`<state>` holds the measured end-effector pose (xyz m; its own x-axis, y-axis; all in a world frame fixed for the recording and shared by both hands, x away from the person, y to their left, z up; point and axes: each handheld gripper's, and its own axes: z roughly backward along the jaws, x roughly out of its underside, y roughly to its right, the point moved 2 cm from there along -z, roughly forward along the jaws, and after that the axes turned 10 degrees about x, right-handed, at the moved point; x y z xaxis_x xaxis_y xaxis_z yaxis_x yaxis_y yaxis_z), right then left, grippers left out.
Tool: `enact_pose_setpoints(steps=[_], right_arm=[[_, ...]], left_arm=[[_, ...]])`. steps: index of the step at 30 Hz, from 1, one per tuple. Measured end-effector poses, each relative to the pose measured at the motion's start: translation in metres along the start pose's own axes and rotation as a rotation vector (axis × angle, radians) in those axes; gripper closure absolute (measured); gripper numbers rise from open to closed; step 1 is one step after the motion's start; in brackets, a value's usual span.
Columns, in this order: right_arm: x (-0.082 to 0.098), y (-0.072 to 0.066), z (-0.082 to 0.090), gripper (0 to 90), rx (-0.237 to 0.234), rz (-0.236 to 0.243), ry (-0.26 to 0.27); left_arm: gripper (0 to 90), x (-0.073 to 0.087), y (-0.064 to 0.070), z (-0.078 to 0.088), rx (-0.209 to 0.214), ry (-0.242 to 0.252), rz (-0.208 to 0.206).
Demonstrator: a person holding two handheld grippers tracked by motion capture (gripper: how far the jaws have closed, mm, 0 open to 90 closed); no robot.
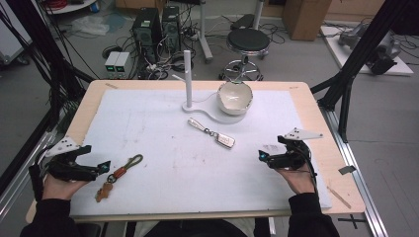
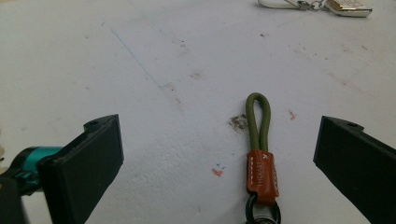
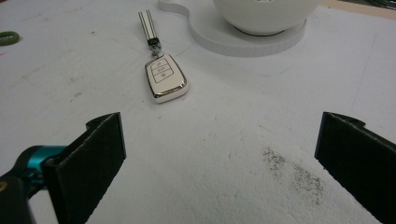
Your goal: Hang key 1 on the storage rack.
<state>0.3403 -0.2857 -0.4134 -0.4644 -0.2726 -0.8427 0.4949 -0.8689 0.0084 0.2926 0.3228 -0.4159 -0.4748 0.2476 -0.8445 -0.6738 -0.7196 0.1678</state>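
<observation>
Two grippers, left gripper and right gripper, rest with fingers spread near cord keychain and key fob.

Tabletop layout
Cord keychain near left; car key centre; bowl on stand behind.

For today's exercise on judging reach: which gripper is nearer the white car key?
Right. The right gripper sits just beside the white car key; the left gripper is across the table by the green strap.
</observation>
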Motion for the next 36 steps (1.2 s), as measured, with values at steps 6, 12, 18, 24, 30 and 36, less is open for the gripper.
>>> enact_pose_setpoints(steps=[6, 12, 18, 24, 30, 36], right_arm=[[0.001, -0.001, -0.002, 0.8, 0.004, 0.008, -0.009], [0.002, -0.001, -0.002, 0.8, 0.002, 0.008, -0.008], [0.003, -0.001, -0.002, 0.8, 0.003, 0.007, -0.019], [0.003, -0.002, -0.004, 0.8, 0.015, 0.016, -0.022], [0.004, -0.001, -0.004, 0.8, 0.015, 0.011, -0.023], [0.004, -0.001, -0.005, 0.9, 0.013, 0.012, -0.029]], left_arm=[[2.0, 0.0, -0.001, -0.001, 0.0, -0.006, 0.0], [2.0, 0.0, 0.0, -0.001, 0.003, -0.01, 0.001], [2.0, -0.001, 0.0, -0.001, 0.006, -0.011, 0.002], [2.0, -0.002, 0.003, -0.004, 0.008, -0.027, -0.012], [2.0, -0.003, 0.006, -0.01, 0.018, -0.058, -0.03], [2.0, -0.003, 0.009, -0.018, 0.032, -0.096, -0.038]])
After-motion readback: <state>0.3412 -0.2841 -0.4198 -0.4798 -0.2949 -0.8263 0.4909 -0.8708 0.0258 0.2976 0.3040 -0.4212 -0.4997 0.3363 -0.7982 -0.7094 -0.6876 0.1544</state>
